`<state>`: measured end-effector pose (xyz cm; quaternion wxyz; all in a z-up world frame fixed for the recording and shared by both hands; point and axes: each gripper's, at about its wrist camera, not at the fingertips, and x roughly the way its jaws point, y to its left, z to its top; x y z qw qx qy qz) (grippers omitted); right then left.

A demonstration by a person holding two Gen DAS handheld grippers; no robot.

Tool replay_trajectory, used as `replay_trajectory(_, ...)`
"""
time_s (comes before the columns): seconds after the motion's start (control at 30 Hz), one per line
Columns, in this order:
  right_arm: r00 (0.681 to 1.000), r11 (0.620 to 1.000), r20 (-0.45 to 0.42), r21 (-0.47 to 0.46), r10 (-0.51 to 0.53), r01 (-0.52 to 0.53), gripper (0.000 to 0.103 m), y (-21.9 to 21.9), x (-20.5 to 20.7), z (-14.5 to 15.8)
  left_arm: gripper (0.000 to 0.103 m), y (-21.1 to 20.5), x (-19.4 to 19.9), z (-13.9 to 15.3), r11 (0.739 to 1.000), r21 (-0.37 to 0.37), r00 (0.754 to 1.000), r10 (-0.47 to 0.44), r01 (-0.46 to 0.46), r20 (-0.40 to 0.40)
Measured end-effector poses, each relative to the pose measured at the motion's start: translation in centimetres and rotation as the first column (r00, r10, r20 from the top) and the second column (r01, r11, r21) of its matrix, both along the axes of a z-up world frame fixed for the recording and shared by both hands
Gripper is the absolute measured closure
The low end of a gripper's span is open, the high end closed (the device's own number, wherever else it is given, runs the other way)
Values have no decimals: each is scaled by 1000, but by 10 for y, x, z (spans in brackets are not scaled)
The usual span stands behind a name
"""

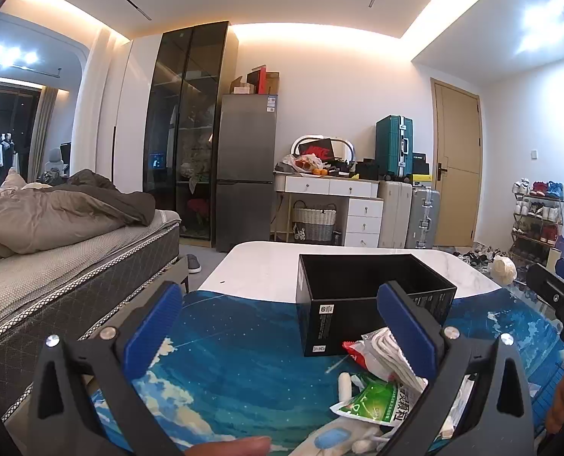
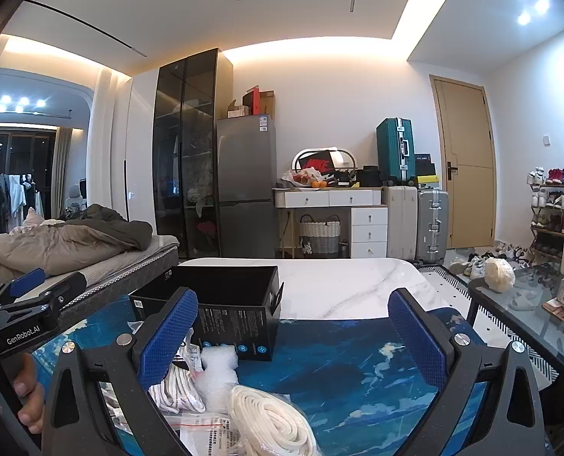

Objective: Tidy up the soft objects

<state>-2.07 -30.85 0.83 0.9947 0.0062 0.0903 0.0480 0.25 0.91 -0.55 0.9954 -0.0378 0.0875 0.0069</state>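
1. The soft objects lie in a loose pile on the blue mat (image 1: 244,361) at the near edge of the desk (image 2: 358,285): a coiled white rope (image 2: 270,421), a piece of bubble wrap (image 2: 219,372), a green-and-white packet (image 1: 377,402) and some striped white cloth in a clear bag (image 2: 175,383).
2. Just behind the pile stands an open black box (image 1: 358,296), empty as far as I can see. It is probably placed there so the soft things can go inside with a short move.
3. The left gripper (image 1: 282,334) is wide open and holds nothing. It hovers over the left part of the pile, pointing a little downward.
4. The right gripper (image 2: 293,334) is also wide open and empty, over the rope and the bubble wrap. Both seem kept wide because the items are bulky and not yet chosen.
5. I judge that the task is at its start, since nothing is in the box.
6. Further away are a bed (image 1: 73,235), a grey fridge (image 1: 246,171) and suitcases (image 1: 394,148).
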Motion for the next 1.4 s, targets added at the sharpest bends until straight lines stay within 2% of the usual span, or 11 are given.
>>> replay_trajectory(0.9, 1000, 1000, 19, 1, 12, -12, 1, -1, -3, -2, 0, 2, 0, 1, 1000, -5, 1000, 8, -8, 4)
replay_trajectory(1.4, 1000, 1000, 16, 17, 19, -20, 1, -2, -2, 0, 0, 6, -5, 2, 999, -36, 1000, -9, 10, 12)
